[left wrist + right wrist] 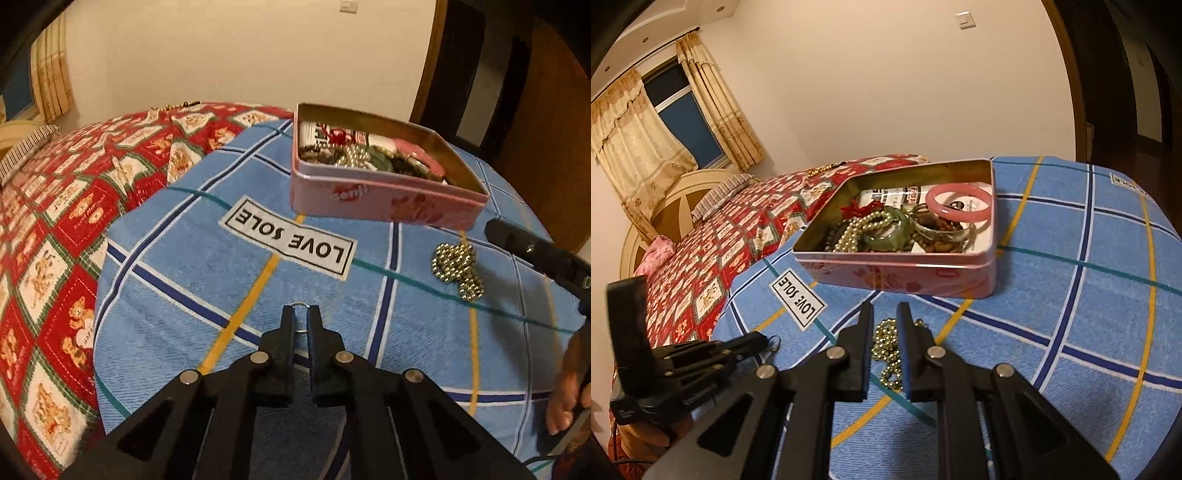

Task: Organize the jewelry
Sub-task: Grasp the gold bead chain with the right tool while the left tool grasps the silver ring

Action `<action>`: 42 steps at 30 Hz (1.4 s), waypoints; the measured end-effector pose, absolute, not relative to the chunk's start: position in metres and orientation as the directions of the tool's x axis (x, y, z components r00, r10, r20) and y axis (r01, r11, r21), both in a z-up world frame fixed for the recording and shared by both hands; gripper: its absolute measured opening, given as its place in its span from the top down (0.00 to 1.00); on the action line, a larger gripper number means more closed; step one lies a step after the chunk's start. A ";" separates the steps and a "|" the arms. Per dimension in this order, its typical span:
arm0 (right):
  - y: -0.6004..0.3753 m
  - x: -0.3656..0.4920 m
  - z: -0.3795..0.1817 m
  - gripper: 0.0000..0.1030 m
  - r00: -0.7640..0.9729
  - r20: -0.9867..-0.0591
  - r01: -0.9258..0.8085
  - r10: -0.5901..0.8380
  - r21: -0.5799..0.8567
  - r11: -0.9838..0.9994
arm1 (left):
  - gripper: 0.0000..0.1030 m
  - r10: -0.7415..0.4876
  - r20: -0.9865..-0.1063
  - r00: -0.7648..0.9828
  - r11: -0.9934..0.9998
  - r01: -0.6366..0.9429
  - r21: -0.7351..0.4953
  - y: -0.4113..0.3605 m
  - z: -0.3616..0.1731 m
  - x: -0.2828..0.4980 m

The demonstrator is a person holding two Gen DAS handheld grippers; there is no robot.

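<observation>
From the left wrist, we see an open pink tin [388,199] on the blue checked bedspread [221,295], holding beads and bangles. Our left gripper [301,317] is clenched on a thin silver ring [302,306]. A gold bead chain [458,269] lies right of it, near the tin.

From the right wrist, the tin [905,273] shows a pink bangle [958,203], green bangle [886,232] and pearl strand [857,229]. Our right gripper [886,317] is nearly closed, its jaws straddling the chain [886,343]; we cannot tell whether they grip it.
</observation>
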State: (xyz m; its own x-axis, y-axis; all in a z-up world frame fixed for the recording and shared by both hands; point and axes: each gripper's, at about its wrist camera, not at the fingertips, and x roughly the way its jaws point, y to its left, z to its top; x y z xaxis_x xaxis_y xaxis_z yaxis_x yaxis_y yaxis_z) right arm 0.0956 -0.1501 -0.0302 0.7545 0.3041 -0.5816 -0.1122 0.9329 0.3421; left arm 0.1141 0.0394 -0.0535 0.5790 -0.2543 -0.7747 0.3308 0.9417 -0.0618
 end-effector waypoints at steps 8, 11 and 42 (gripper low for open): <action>-0.152 0.096 -0.031 0.83 0.756 -0.579 -0.104 0.306 0.356 0.929 | 0.52 -0.264 -0.771 0.580 0.945 0.317 -0.084 0.046 -0.055 0.113; -0.154 0.096 -0.031 0.83 0.756 -0.579 -0.098 0.306 0.362 0.927 | 0.53 -0.267 -0.781 0.564 0.940 0.331 -0.083 0.043 -0.057 0.114; -0.148 0.103 -0.043 0.24 0.697 -0.649 -0.106 0.305 0.327 0.939 | 0.81 -0.310 -0.620 0.721 0.940 0.332 -0.084 0.050 -0.027 0.092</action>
